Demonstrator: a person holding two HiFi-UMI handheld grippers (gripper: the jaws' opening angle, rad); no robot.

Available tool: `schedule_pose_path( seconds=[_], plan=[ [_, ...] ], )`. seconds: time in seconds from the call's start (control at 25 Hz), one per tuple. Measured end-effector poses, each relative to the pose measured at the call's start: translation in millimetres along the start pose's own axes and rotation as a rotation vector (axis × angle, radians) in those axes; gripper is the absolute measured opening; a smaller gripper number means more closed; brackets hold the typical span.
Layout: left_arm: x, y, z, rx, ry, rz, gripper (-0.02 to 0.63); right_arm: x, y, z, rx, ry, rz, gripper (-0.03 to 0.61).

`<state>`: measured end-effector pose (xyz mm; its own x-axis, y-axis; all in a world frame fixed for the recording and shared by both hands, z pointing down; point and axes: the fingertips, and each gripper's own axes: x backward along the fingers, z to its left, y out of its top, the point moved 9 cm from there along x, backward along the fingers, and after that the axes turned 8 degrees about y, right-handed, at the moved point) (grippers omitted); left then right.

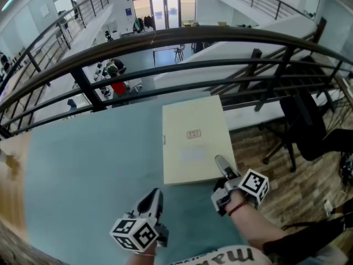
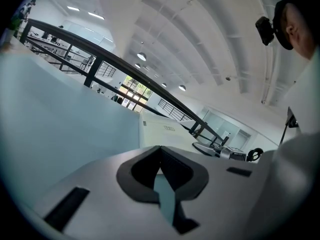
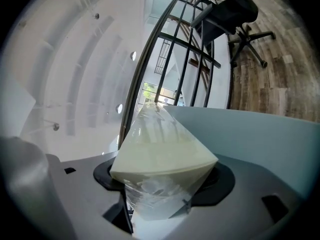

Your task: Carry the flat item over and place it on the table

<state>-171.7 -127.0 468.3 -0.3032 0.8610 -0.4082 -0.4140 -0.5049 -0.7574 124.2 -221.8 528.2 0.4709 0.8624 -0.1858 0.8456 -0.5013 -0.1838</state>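
Note:
A flat cream box lies on the pale teal table, near its far right edge. My right gripper is at the box's near right corner. In the right gripper view that plastic-wrapped corner fills the gap of the right gripper, touching the dark pads on both sides. My left gripper hovers over the table in front of the box and left of it, apart from it. In the left gripper view its jaws are shut with nothing between them, and the box shows ahead.
A dark metal railing curves along the table's far side, with an open atrium below it. A black office chair stands on the wooden floor right of the table. The table's right edge runs just past the box.

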Motion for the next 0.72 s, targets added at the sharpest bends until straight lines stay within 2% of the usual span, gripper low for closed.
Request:
schedule_pose_path(
  seconds=[0.72],
  plan=[
    [-0.2, -4.2, 5.5, 0.012, 0.002, -0.002, 0.003, 1.8, 2.4, -2.9, 0.062, -0.092, -0.013, 0.371]
  ],
)
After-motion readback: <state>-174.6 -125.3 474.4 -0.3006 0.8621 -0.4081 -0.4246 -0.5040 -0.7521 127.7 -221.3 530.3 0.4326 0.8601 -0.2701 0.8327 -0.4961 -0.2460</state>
